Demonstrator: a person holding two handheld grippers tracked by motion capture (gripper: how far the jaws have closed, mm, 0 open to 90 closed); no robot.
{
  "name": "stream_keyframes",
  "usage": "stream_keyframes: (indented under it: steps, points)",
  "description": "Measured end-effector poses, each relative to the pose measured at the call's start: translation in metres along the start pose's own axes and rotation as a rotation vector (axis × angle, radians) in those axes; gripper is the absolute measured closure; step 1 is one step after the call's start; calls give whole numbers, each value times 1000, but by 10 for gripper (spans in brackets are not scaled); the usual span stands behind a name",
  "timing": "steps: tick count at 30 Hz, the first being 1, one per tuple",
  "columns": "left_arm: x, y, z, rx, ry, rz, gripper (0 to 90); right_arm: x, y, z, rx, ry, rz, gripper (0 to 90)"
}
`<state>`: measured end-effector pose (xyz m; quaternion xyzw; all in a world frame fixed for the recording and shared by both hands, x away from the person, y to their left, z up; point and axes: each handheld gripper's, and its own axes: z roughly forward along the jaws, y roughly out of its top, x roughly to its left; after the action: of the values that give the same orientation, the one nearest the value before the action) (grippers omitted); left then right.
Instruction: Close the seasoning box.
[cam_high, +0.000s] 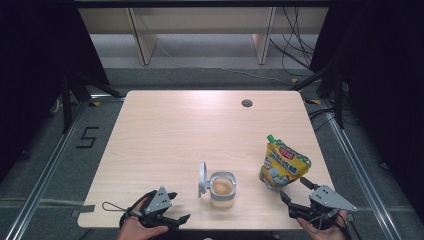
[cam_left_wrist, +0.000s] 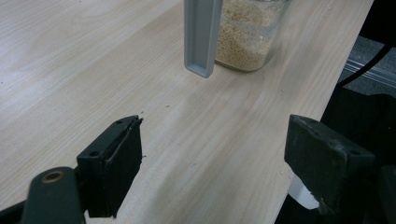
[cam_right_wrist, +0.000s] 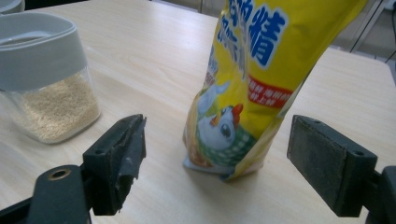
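Jaws on my right gripper (cam_high: 296, 191) gape wide and empty before the upright yellow printed pouch (cam_high: 283, 163), lower right on the pale wooden worktop (cam_high: 170, 130). Left gripper (cam_high: 176, 206), equally wide, faces the clear granule-filled jar (cam_high: 222, 189), grey lid (cam_high: 202, 178) flipped up.

"精" on yellow pouch (cam_right_wrist: 252, 79)

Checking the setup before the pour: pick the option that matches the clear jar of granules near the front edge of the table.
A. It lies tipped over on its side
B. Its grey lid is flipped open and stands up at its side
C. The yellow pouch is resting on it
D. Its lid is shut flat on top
B: the grey lid stands upright beside the open mouth of the jar, and the yellow pouch stands apart from it.
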<state>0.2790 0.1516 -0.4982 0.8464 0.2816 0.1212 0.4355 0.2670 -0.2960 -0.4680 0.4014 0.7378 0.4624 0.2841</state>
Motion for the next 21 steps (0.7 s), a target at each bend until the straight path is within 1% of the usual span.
stream_keyframes:
  steps: [1, 2, 3, 4, 5, 6, 7, 8, 9, 10, 11, 12, 13, 14, 15, 16, 17, 18, 19, 20, 21]
  points:
    - [2, 0, -2, 19, 14, 31, 186, 1, -1, -1, 3, -7, 3, 204]
    - [1, 0, -1, -5, 3, 5, 185, 1, -2, -1, 17, 9, 13, 202]
    - [1, 0, -1, -5, 3, 5, 185, 1, -2, -1, 17, 9, 13, 202]
    - [1, 0, -1, -5, 3, 4, 185, 3, -3, -2, 26, -6, 41, 201]
    - [1, 1, -1, -1, 1, 2, 185, 3, -4, -3, 45, -8, 46, 199]
    - [2, 1, -2, 14, 3, 22, 185, 0, -5, -2, 42, 11, 21, 197]
    - [2, 1, -2, 14, 3, 22, 185, 0, -5, -2, 42, 11, 21, 197]
    - [2, 1, -2, 5, 9, 27, 186, 3, -6, -3, 61, 2, 58, 194]
    - [2, 1, -2, 5, 9, 27, 187, 3, -6, -3, 61, 2, 58, 194]
    - [2, 1, -2, 10, 16, 29, 187, 0, -6, -2, 56, 15, 31, 193]
    - [2, 0, -2, 7, 12, 25, 187, 1, -6, -2, 61, 18, 41, 192]
    - [1, 1, -4, 2, 12, 17, 199, 1, -7, -1, 67, 26, 26, 191]
    - [2, 1, -5, 6, 11, 22, 216, 6, -7, -3, 89, 12, 71, 190]
    - [3, 1, -6, -3, 3, 35, 236, 3, -7, -2, 77, 23, 37, 192]
    - [3, 1, -7, -10, 13, 24, 257, 4, -6, -3, 78, 11, 35, 193]
    - [2, 2, -8, -16, 4, 11, 293, 4, -6, -2, 74, 19, 37, 195]
    - [2, 2, -9, -28, 1, 9, 348, 4, -6, -3, 73, 1, 28, 200]
    - [2, 3, -10, -39, 6, 8, 385, 8, -6, -5, 77, -3, 65, 206]
    - [2, 3, -10, -39, 6, 8, 406, 8, -6, -5, 77, -3, 65, 206]
    - [2, 6, -12, -46, -13, 12, 439, 4, -5, -6, 56, -2, 21, 210]
    - [1, 7, -13, -44, -7, 6, 473, 3, -5, -6, 53, -5, 23, 210]
